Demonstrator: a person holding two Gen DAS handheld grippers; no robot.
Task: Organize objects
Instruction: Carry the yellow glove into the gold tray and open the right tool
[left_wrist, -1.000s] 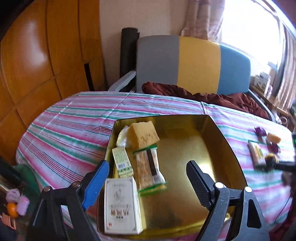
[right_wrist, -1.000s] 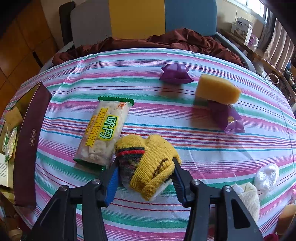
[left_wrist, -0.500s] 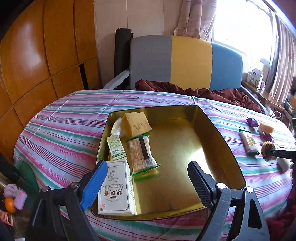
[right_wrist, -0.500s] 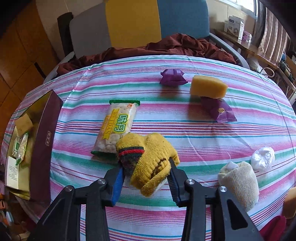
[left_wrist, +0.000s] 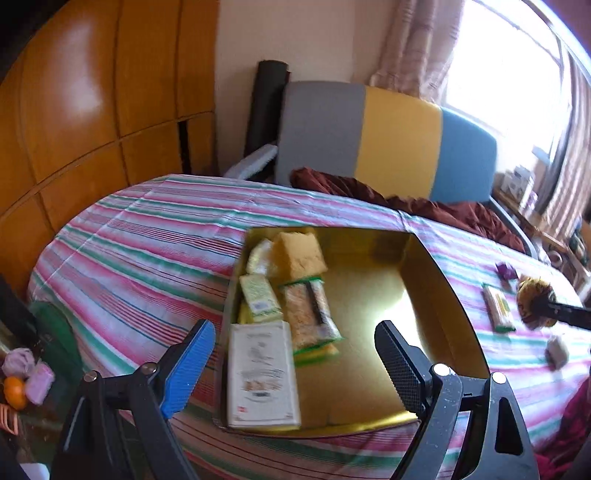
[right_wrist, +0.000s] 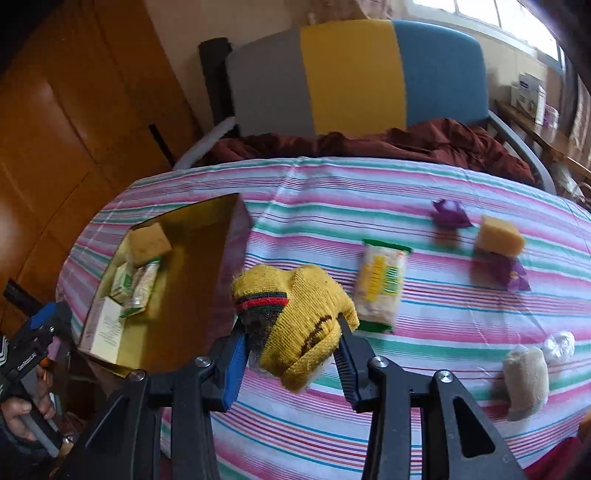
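Observation:
My right gripper (right_wrist: 290, 332) is shut on a rolled yellow sock (right_wrist: 295, 314) with a red and green band, held above the striped tablecloth just right of the gold box (right_wrist: 192, 295). The sock (left_wrist: 533, 301) also shows far right in the left wrist view. My left gripper (left_wrist: 291, 365) is open and empty over the near end of the gold box (left_wrist: 436, 295). The box holds a white carton (left_wrist: 260, 373), a snack bar (left_wrist: 312, 314), a green packet (left_wrist: 260, 297) and a yellow sponge (left_wrist: 299, 251).
On the cloth lie a snack packet (right_wrist: 380, 286), a yellow sponge (right_wrist: 500, 236), two purple wrappers (right_wrist: 448, 214), a beige sock (right_wrist: 524, 380) and a white ball (right_wrist: 559, 341). A striped chair (right_wrist: 354, 74) with a maroon cloth stands behind. A wooden wall (left_wrist: 74, 110) is left.
My right gripper has lifted the yellow sock and carried it left toward the gold box. My left gripper has pulled back and risen a little, still open.

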